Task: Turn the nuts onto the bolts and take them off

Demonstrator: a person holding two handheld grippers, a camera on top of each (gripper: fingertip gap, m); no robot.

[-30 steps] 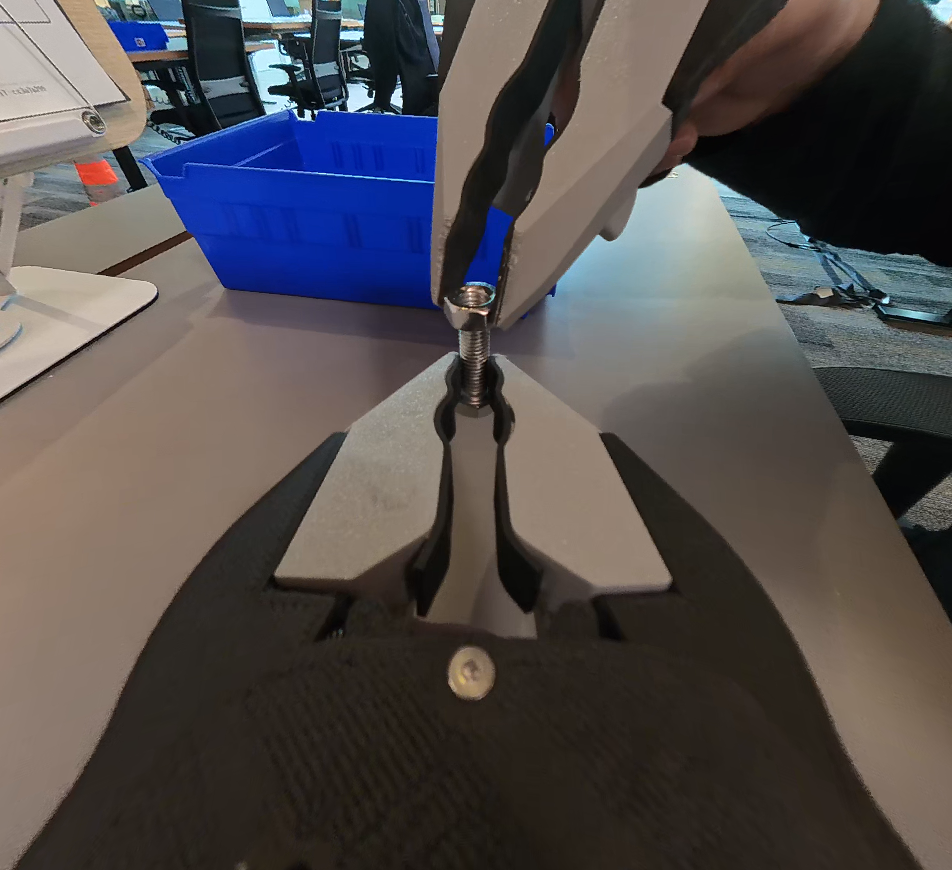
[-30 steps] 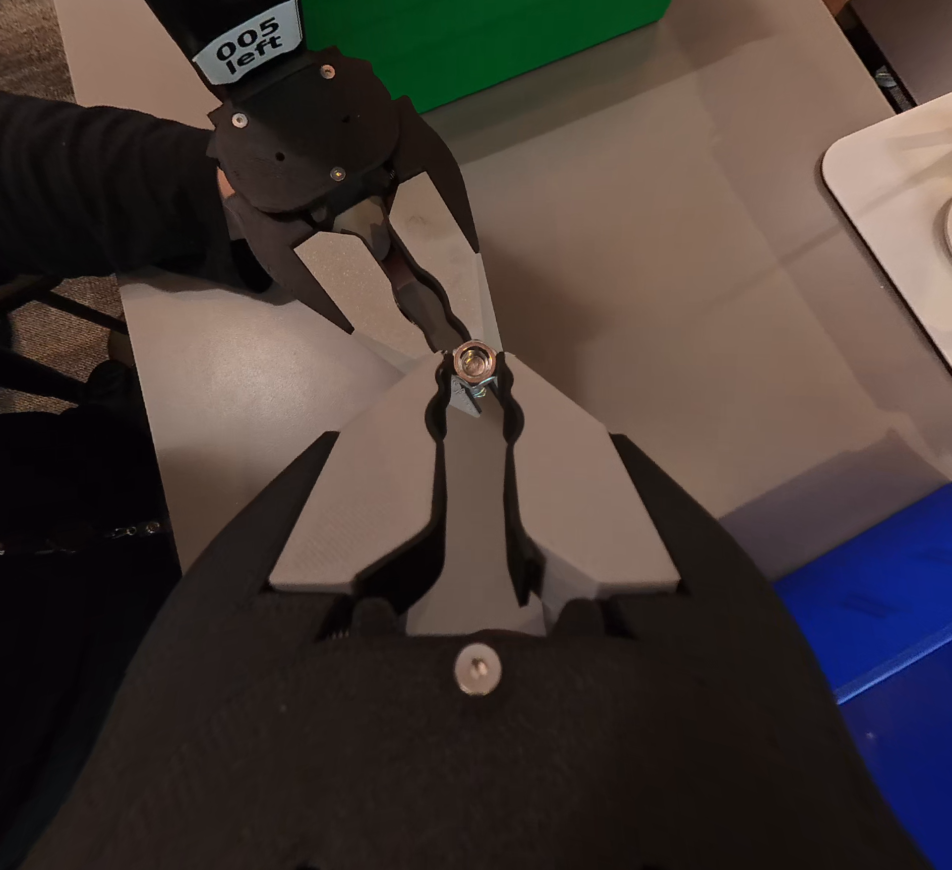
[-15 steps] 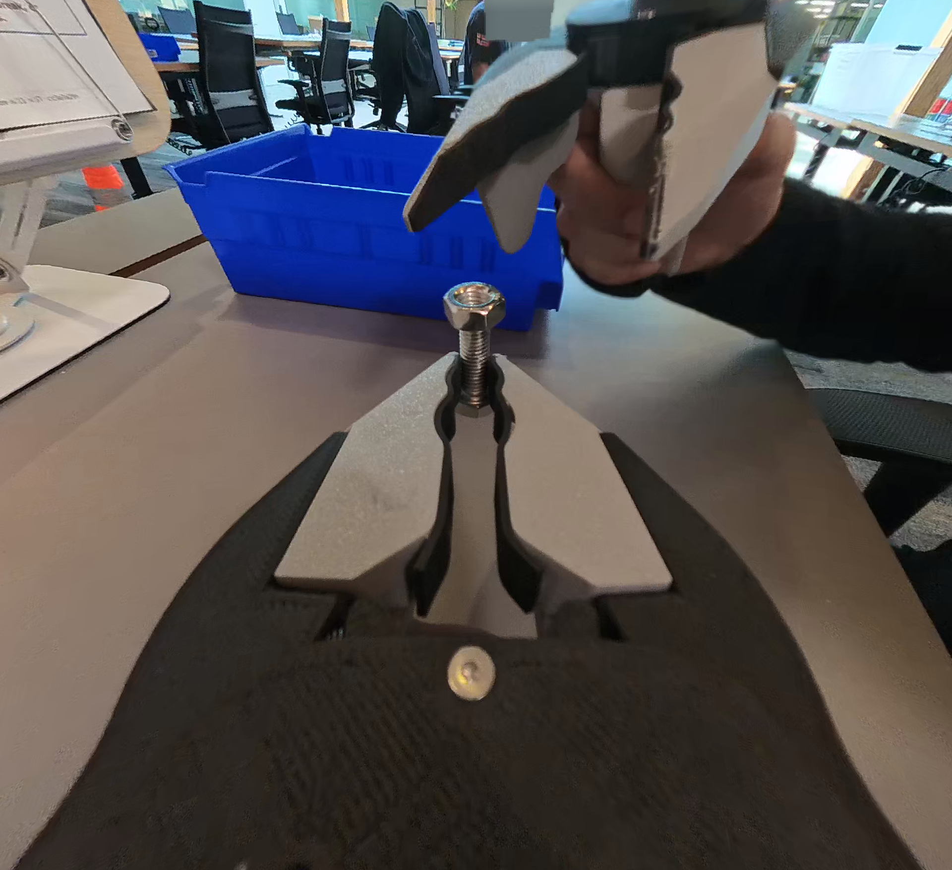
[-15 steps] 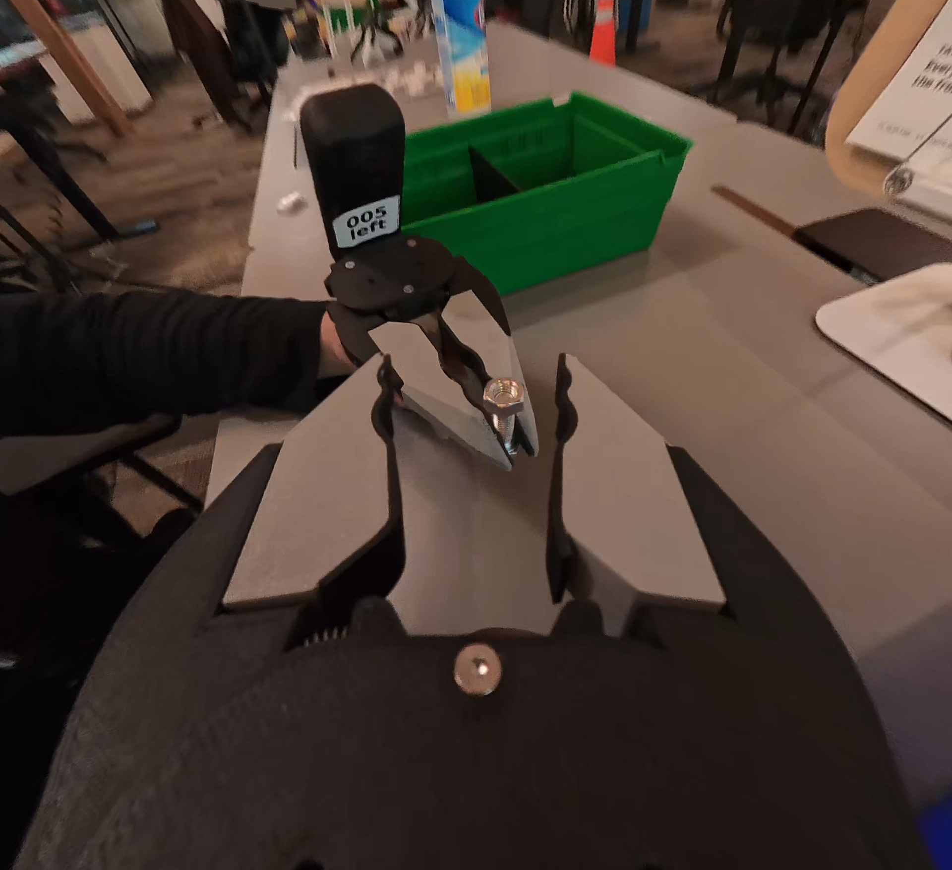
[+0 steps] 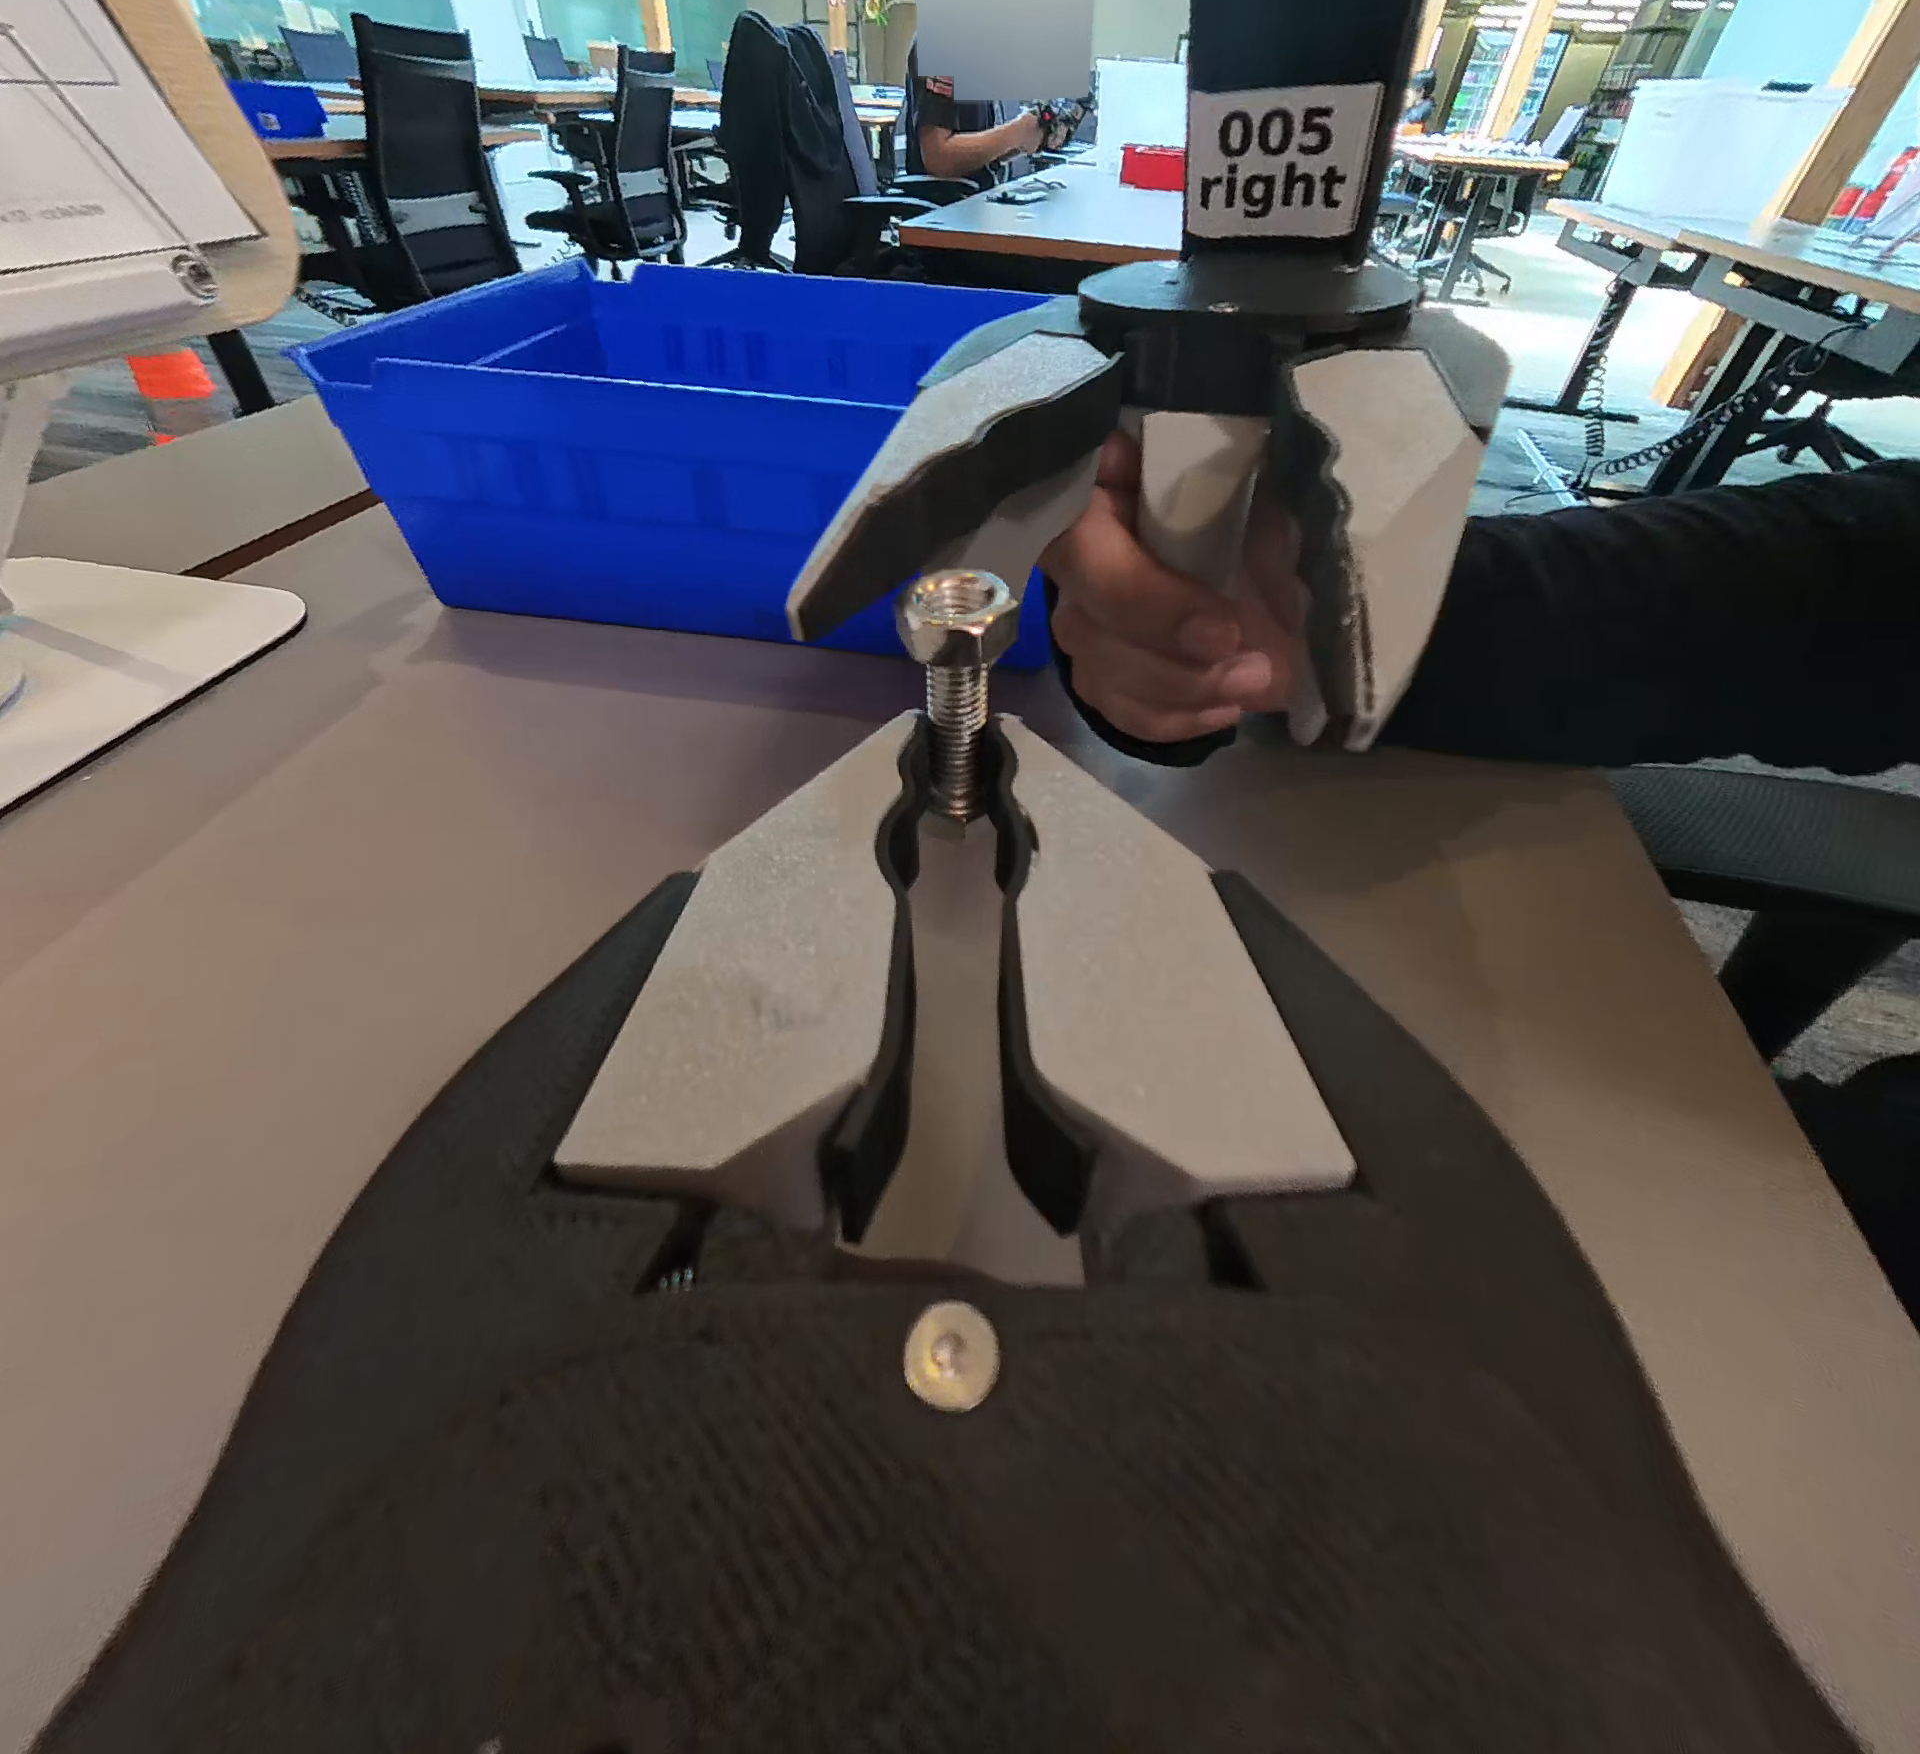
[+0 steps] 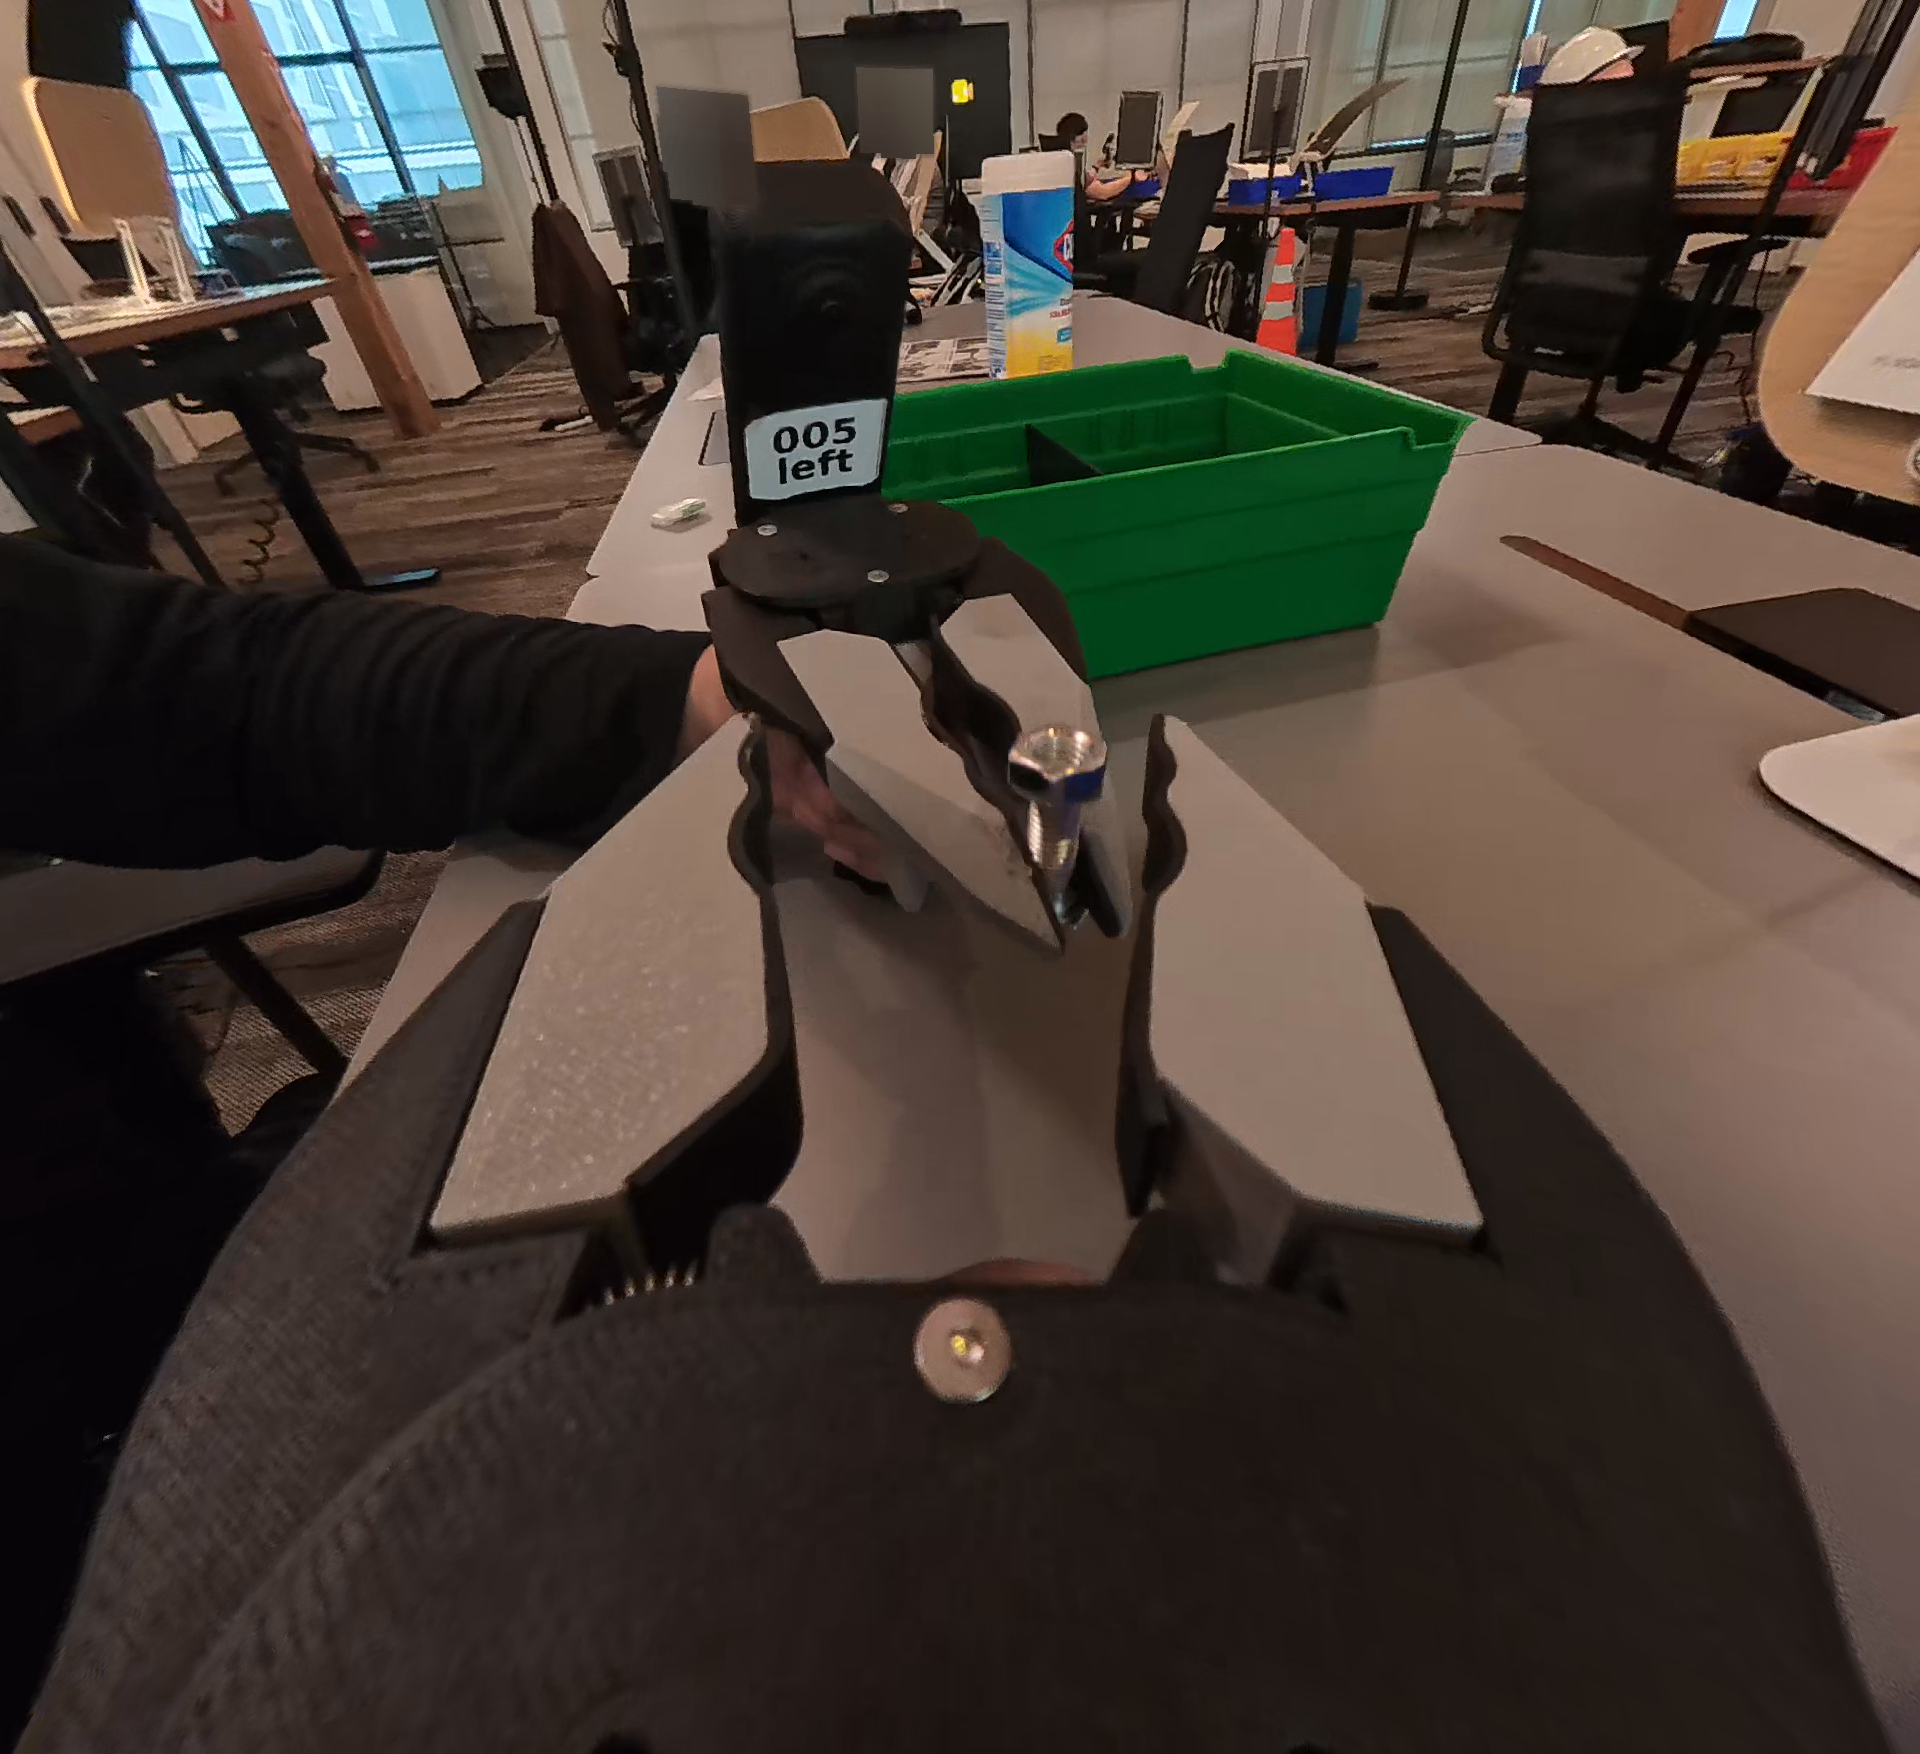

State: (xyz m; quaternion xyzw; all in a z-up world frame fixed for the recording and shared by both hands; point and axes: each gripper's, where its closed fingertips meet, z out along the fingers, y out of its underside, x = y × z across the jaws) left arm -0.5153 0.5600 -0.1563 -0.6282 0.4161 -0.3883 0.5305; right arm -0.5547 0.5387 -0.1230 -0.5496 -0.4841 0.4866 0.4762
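On my left, my left gripper (image 5: 956, 769) is clamped tight on the shank of the bolt (image 5: 953, 748), holding it upright above the grey table (image 5: 312, 873), with the nut (image 5: 956, 615) sitting at the bolt's top end. The blue bin (image 5: 623, 468) stands on the table behind it. To the right, my right gripper (image 6: 951, 811) has its fingers spread wide with nothing between them, one fingertip (image 5: 831, 592) just beside the nut.
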